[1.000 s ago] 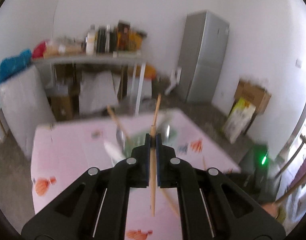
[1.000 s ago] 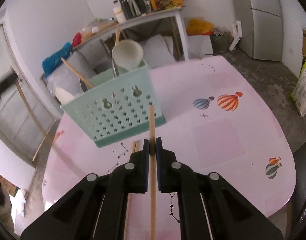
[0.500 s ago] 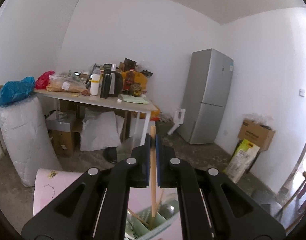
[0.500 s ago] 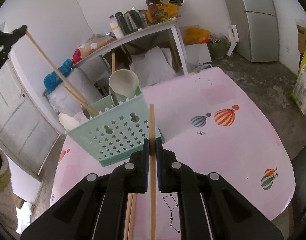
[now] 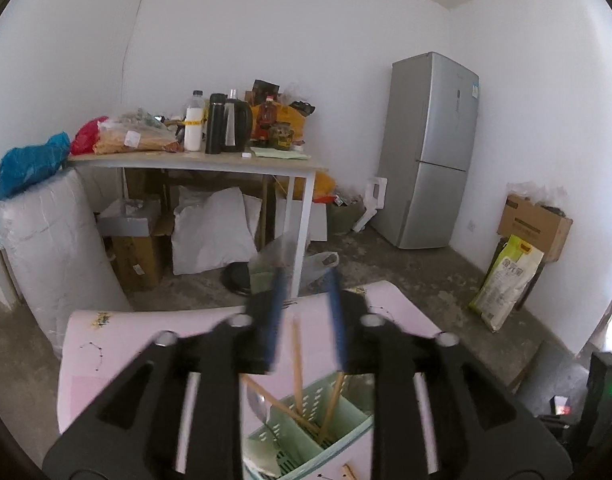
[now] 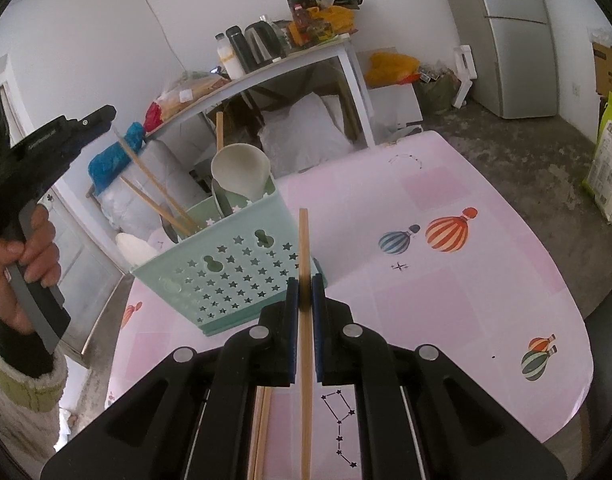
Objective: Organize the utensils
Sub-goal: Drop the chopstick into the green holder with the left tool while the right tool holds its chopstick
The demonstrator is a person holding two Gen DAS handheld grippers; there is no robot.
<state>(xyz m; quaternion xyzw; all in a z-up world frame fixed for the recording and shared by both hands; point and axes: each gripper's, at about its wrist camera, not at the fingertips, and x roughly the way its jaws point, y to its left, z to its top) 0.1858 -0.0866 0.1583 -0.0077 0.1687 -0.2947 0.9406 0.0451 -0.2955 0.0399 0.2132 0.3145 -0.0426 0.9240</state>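
Left gripper [image 5: 306, 320]: jaws spread apart, nothing between them, blurred; low centre of the left wrist view, above the basket; in the right wrist view it sits at upper left, held in a hand [image 6: 23, 256]

Right gripper [image 6: 304, 304]: clamped on a single wooden chopstick [image 6: 303, 280]; the stick runs straight up the frame between the blue pads, its tip in front of the basket wall

Basket [image 6: 233, 268]: mint green plastic with star and gourd-shaped cutouts; stands on the counter, left of centre in the right wrist view; in the left wrist view its rim [image 5: 330, 384] shows at the bottom, under the open jaws

In the basket: chopsticks [image 6: 153, 192] leaning toward upper left; a pale ladle [image 6: 239, 172] upright in the far compartment; a white spoon [image 6: 135, 246] at the near left corner; a metal spoon [image 5: 257, 404] seen from above

Loose chopsticks [image 6: 261, 432]: two lying on the counter at the bottom of the right wrist view, partly hidden under the right gripper

Counter [image 6: 446, 300]: pink cloth printed with hot-air balloons and star constellations

Background: a silver fridge [image 5: 430, 152] at right; a side table [image 5: 197, 160] with a white bottle, black flask and kettle; a cardboard box [image 5: 534, 224] and a yellow-green sack [image 5: 506, 280]

Writing: the sack carries printed characters, the box a dark line of print, the fridge a small blue sticker; all too small to read
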